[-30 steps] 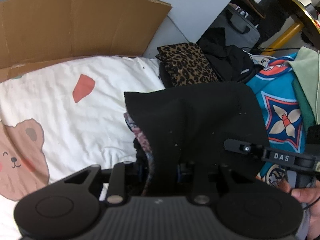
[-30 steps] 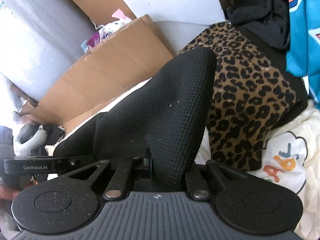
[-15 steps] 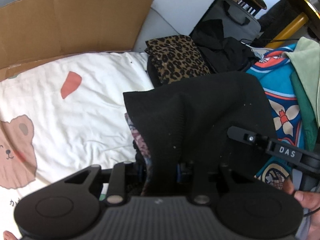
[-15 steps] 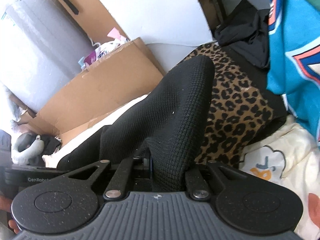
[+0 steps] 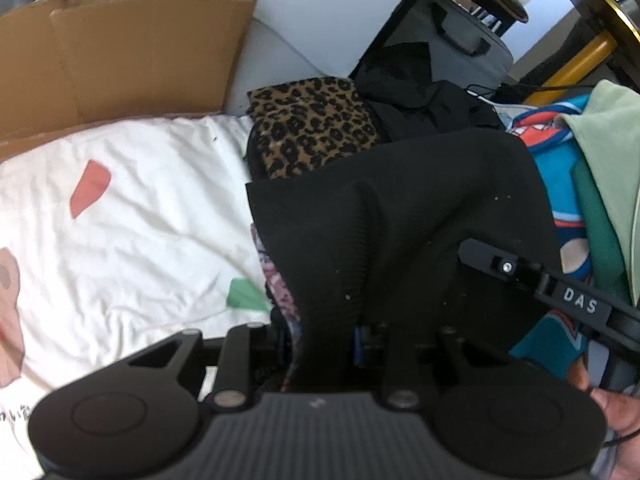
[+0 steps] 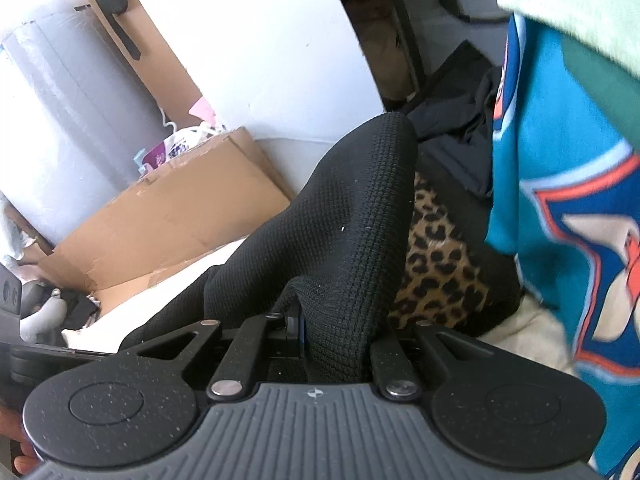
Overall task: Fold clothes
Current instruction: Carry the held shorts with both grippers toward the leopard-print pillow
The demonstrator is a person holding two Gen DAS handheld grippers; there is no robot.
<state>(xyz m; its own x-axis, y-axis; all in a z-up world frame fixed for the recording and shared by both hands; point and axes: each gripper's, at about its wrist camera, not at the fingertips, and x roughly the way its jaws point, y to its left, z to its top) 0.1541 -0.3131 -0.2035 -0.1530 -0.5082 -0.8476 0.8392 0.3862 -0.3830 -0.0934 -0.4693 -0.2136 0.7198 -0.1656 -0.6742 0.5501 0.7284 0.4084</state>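
Bedding comes first by size: a white sheet (image 5: pixel 152 208) printed with a bear and coloured patches covers the bed, soft and lightly creased, with a flat cardboard panel (image 5: pixel 120 60) standing along its far edge. At the right, a teal patterned garment (image 6: pixel 560 184) hangs or drapes beside a pale green one (image 5: pixel 608 152), and a folded leopard-print piece (image 5: pixel 312 128) lies at the far right of the sheet. Nearer, the black knit garment (image 5: pixel 400 232), thick and waffle-textured, is held up off the bed between both tools, draping in a rounded hump. The left gripper (image 5: pixel 328 336) has its fingers clamped on one edge; the right gripper (image 6: pixel 336 324) pinches another. The step looks like carrying the folded garment toward the leopard piece; next it likely needs lowering flat, then release.
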